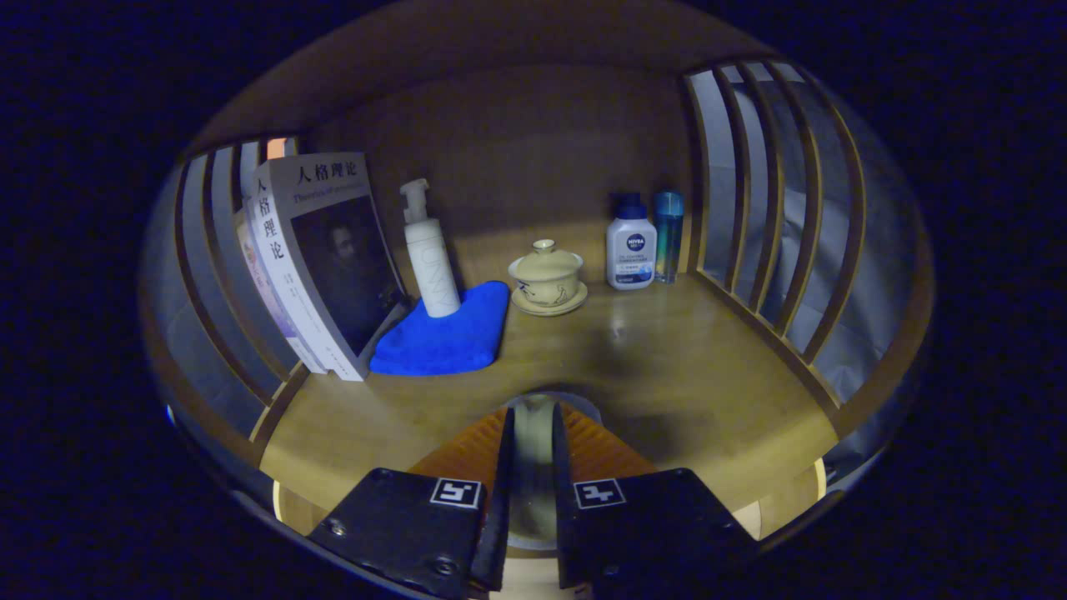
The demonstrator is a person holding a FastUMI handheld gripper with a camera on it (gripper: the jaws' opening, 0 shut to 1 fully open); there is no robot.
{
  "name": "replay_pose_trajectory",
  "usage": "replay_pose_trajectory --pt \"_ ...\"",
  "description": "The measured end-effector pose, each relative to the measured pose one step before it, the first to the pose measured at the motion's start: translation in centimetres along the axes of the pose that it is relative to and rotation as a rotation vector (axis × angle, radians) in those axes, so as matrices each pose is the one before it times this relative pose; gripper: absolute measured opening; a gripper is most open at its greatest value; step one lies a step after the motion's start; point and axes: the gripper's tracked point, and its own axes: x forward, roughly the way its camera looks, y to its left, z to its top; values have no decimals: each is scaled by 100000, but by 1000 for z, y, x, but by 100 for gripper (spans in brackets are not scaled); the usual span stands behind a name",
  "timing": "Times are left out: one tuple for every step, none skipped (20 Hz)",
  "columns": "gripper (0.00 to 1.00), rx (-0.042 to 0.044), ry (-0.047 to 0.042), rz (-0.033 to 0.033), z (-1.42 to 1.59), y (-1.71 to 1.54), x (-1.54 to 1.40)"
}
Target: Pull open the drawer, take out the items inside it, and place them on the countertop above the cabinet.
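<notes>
The tongs (531, 417) are pinched narrow on a pale, roundish item (533, 442) held between the fingers; what it is I cannot tell, as the fingers cover most of it. It hangs just above the near part of the wooden table (667, 367), which looks to be the countertop where it belongs. The drawer itself is somewhere below.

What could go wrong: if the tongs let go while the item is off the wood, it may drop and roll toward the front edge, since nothing there would stop it. Pushed too far forward, it could bump the lidded teacup (546, 275) on its saucer, or the pump bottle (429, 250) standing on the blue cloth (446, 337), which looks tall and easy to topple.

Counting what stands at the back: about three books (321, 258) leaning at the left rail, one pump bottle, one blue cloth, one lidded teacup, one white lotion bottle (630, 250), and one blue bottle (668, 233) just beside it.
</notes>
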Motion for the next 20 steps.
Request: replay_pose_trajectory --pt "29 -686 -1248 1970 74 202 -70" --pt "32 -613 -1031 3090 -127 632 -144" --pt "43 -938 -1164 2671 289 500 77" --pt "54 -903 -1135 870 -219 230 60" --pt "65 -1656 -1224 -216 144 31 33" --pt "76 -2027 -1153 -1573 -126 -155 46" --pt "77 -2355 -1209 -1436 -7 -249 18" --pt "77 -2286 -999 -1034 -149 -1 -31" --pt "77 -1898 -1633 -294 114 10 -102" --pt "77 -1743 -1737 248 148 191 -295" --pt "77 -1340 -3046 457 492 111 -502" --pt "77 -1478 -3557 891 613 302 -984" --pt "77 -1547 -3138 1084 357 360 -1303" --pt "77 -1129 -5265 591 553 469 -1836" --pt "77 -2190 -5680 1214 494 593 -1921" --pt "77 -2753 -6364 -207 469 424 -2270" --pt "82 -4114 -4775 139 300 382 -2356" --pt "86 -3081 -3558 -1905 -249 76 -2559" --pt "91 -1558 -3744 -927 182 329 -2421" --pt "96 600 -3072 -146 -55 940 -2325"
